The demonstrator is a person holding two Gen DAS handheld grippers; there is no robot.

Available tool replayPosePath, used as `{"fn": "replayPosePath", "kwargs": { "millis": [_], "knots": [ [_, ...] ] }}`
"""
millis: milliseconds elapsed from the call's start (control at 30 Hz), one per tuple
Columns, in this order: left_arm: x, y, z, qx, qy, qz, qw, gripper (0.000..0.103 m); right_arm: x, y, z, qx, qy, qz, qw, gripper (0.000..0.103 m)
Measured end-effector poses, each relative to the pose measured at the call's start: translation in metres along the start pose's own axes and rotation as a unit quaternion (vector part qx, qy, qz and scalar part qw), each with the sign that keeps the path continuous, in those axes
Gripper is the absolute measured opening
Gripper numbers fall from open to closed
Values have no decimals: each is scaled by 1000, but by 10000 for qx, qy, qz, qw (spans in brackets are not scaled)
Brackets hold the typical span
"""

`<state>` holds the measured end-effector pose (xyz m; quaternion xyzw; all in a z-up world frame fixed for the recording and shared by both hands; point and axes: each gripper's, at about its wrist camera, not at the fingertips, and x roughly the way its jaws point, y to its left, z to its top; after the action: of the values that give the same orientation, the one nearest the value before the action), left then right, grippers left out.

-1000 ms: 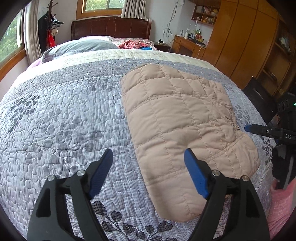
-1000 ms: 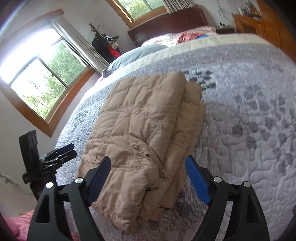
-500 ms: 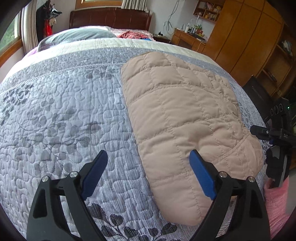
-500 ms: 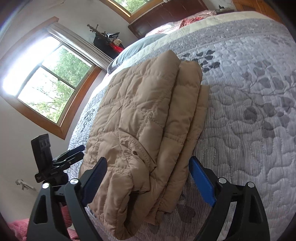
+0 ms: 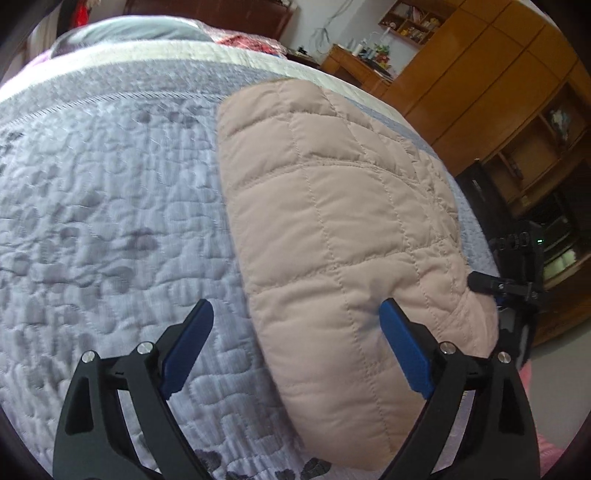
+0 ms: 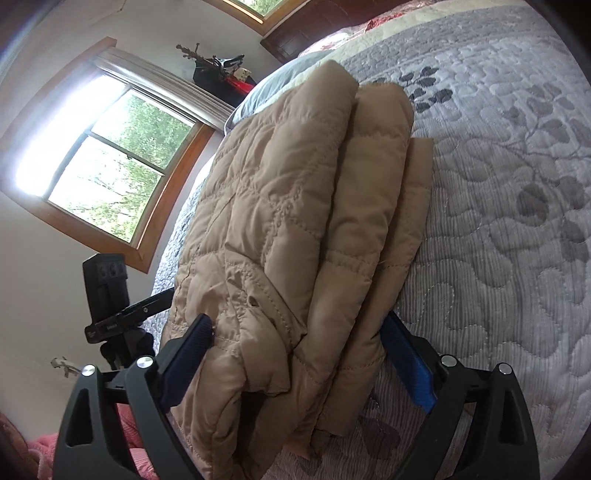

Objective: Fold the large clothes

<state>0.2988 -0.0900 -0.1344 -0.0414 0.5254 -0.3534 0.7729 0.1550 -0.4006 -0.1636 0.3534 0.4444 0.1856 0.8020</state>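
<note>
A tan quilted jacket (image 5: 332, 221) lies folded lengthwise on the grey quilted bedspread (image 5: 110, 206). My left gripper (image 5: 295, 317) is open and straddles the jacket's near left edge, its right finger pad (image 5: 402, 350) pressing on the fabric. In the right wrist view the jacket (image 6: 280, 229) shows its stacked folded layers. My right gripper (image 6: 295, 332) is open with the jacket's near end between its jaws; the layers hide part of the right pad (image 6: 406, 362).
A camera tripod (image 5: 517, 288) stands at the bed's right side and shows in the right wrist view (image 6: 110, 306). Wooden wardrobes (image 5: 480, 74) line the right wall. Pillows (image 5: 129, 33) lie at the headboard. A window (image 6: 103, 166) is on the far side.
Both grippers have moved forward and lower onto the jacket's near end. The jacket's edges now sit between the open jaws of each gripper. The jacket has not shifted.
</note>
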Motion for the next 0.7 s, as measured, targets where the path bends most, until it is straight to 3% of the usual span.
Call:
{"fn": "replayPosePath", "kwargs": {
  "millis": [133,267,467,633,700],
  "knots": [
    [18,9,6,-196,236,-562,9979,92,6,-6,1,-7,44,65,10000,96],
    [42,15,12,-400,526,-1194,9906,95,15,-8,5,-3,96,150,9998,98],
    [57,9,14,-376,508,-1441,9875,96,33,-5,9,-224,109,178,9995,94],
    [46,3,10,-295,255,-1536,9874,72,33,7,5,-400,73,334,9986,57],
    [40,3,10,-290,161,-1599,9866,67,29,17,4,-575,-7,318,9978,49]
  ]
}}
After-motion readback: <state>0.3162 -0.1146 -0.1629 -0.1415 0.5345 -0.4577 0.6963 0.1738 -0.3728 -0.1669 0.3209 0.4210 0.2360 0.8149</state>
